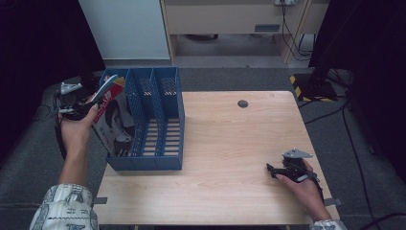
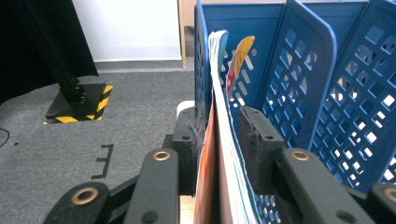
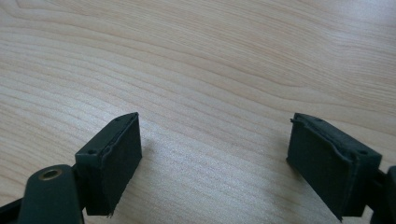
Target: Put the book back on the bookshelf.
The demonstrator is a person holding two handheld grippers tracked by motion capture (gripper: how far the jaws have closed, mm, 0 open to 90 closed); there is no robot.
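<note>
At the far left a dark curtain hangs beside grey carpet (image 1: 28,158), and in the left gripper view a yellow-and-black striped stand foot (image 2: 79,105) sits on that carpet. The left tongs (image 1: 91,101) are held off the worktop's left edge, closed on a thin magazine (image 1: 112,120) whose red-and-white cover carries lettering too small to read; its lower part stands tilted in the leftmost slot of the blue file rack (image 1: 163,120). The rack has three slots and perforated walls, and rests on the left part of the pale wood worktop (image 1: 230,143), which has a round grommet (image 1: 242,103) near its far edge. The right tongs (image 1: 272,168) lie low over the worktop's right front, jaws wide apart, holding nothing.
</note>
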